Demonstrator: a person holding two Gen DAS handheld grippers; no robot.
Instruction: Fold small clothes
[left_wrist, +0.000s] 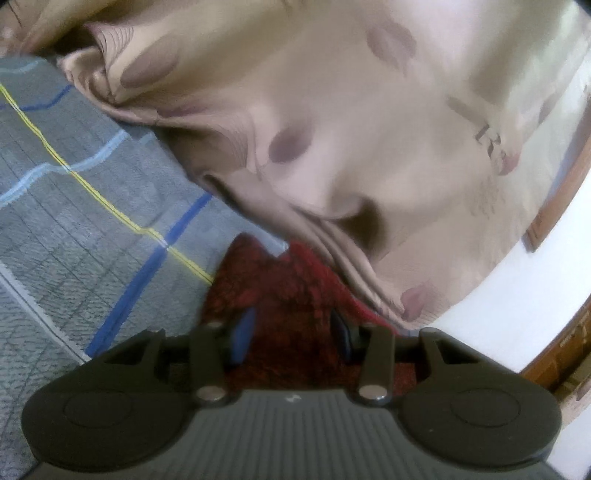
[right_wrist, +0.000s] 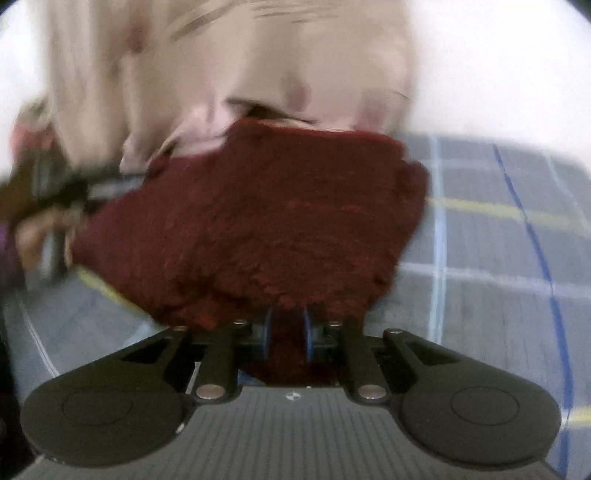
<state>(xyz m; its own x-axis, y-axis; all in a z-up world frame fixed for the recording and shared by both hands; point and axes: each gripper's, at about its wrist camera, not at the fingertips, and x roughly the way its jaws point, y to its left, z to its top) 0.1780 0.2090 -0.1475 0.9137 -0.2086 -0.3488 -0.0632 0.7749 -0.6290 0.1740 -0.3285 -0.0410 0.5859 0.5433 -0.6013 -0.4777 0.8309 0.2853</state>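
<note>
— So, from your left side, what have I got?

— My left gripper (left_wrist: 291, 332) sits with its blue pads part-way apart and the dark red cloth (left_wrist: 280, 295) bunched between them; they look to be pinching a thick fold, clamped on it.

— Where does that cloth lie?

— On the grey checked bedspread (left_wrist: 92, 206), its far edge tucked just under a beige patterned pillow (left_wrist: 332, 129).

— And moving right?

— In the right wrist view the dark red cloth (right_wrist: 258, 229) spreads wide over the bedspread (right_wrist: 498, 258), blurred. My right gripper (right_wrist: 288, 334) has its pads nearly together, nipping a thin strip of the near hem. At the far left edge of that view I see a hand (right_wrist: 33, 236) on the other gripper.
</note>
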